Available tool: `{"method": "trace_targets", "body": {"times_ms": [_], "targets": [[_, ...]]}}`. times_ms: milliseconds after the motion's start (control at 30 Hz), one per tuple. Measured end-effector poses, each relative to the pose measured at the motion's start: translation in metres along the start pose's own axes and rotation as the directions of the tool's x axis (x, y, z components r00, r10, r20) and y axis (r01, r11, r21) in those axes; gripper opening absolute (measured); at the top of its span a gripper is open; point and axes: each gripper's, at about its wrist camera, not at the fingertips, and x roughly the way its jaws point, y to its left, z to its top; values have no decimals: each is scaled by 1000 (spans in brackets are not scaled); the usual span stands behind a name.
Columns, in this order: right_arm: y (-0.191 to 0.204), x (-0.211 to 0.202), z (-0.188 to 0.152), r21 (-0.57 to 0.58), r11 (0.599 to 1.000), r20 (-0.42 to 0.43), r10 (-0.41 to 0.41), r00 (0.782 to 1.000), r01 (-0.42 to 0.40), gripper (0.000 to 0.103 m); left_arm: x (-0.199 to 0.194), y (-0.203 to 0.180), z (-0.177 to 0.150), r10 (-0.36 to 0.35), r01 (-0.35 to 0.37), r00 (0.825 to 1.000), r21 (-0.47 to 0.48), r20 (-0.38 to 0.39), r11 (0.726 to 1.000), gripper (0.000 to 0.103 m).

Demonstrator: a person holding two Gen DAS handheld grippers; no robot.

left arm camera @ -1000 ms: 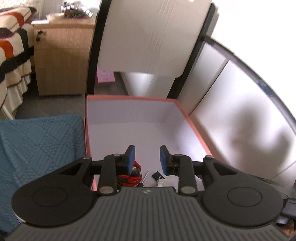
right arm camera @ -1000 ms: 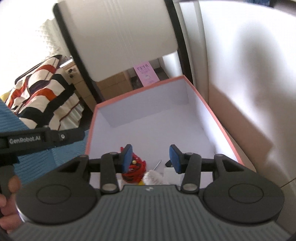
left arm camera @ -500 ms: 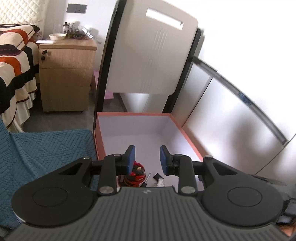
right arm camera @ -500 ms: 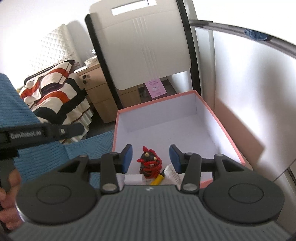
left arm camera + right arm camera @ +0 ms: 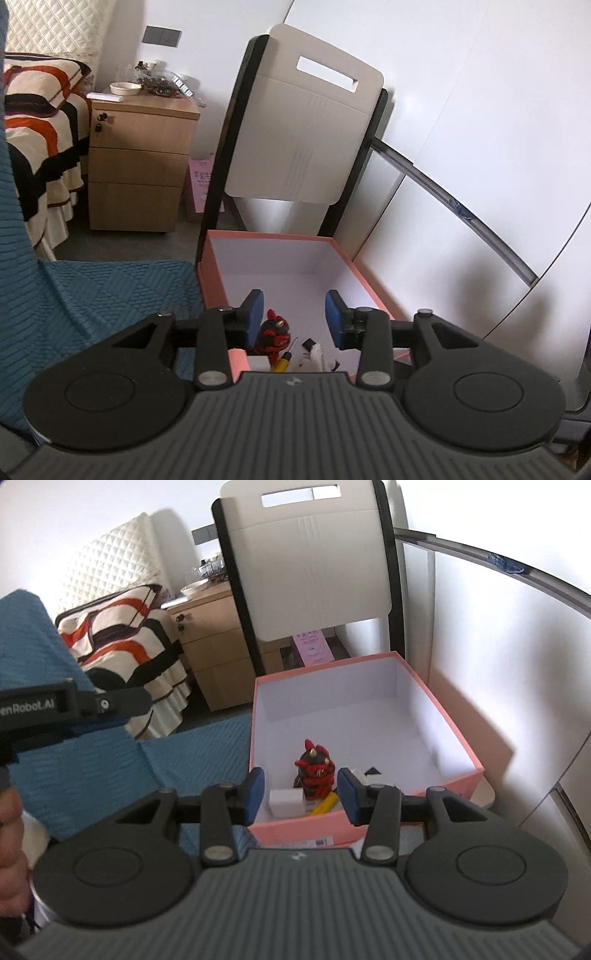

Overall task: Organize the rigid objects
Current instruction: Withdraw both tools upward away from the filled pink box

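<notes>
Left gripper (image 5: 294, 317) and right gripper (image 5: 301, 794): jaws wide, nothing held. Both hover at the near end of the pink box (image 5: 454, 734), lower centre of frame. Inside, near wall: red-and-black figurine (image 5: 316, 770), white block (image 5: 286, 802), yellow-handled screwdriver (image 5: 283, 362). The figurine is probably light, rigid and brittle at the horns; grip its body. In the left of the right-wrist frame, the other gripper's bar reads "enRobot.AI". The pink sheet (image 5: 314, 650) behind is illegible.

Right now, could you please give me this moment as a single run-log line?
left gripper: open, empty | right gripper: open, empty | pink box: holds red-black figurine, white block, yellow-handled tool at near end
</notes>
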Motion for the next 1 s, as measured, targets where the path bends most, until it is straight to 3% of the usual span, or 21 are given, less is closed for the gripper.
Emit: {"method": "trace_targets", "body": {"times_ms": [200,300,367,433,467,500,567,1000], "targets": [[9,-10,-9,-18,1000,-2,6,1000,-6,47,-19,6,-13,26,-26,1000,-17,5,1000,53],[12,-16,-11,-26,1000,6,14,1000,-13,48,-27,6,-18,39,-39,999,-19,5,999,66],[15,-18,-13,-39,999,8,13,1000,-13,50,-31,6,-22,45,-45,999,-15,6,999,83],[16,-19,-15,-50,999,8,12,1000,-11,63,-35,4,-25,49,-49,999,-11,18,999,94],[15,-18,-16,-46,999,7,8,1000,-7,77,-37,3,-26,53,-53,998,-9,23,999,98],[14,-18,-17,-40,999,7,3,1000,-2,89,-38,2,-26,57,-57,998,-5,26,998,99],[11,-18,-18,-31,999,4,-8,1000,8,96,-39,0,-27,66,-66,997,0,30,998,101],[9,-19,-22,-28,999,-6,-28,1000,28,96,-37,-1,-28,111,-111,994,0,17,994,103]]}}
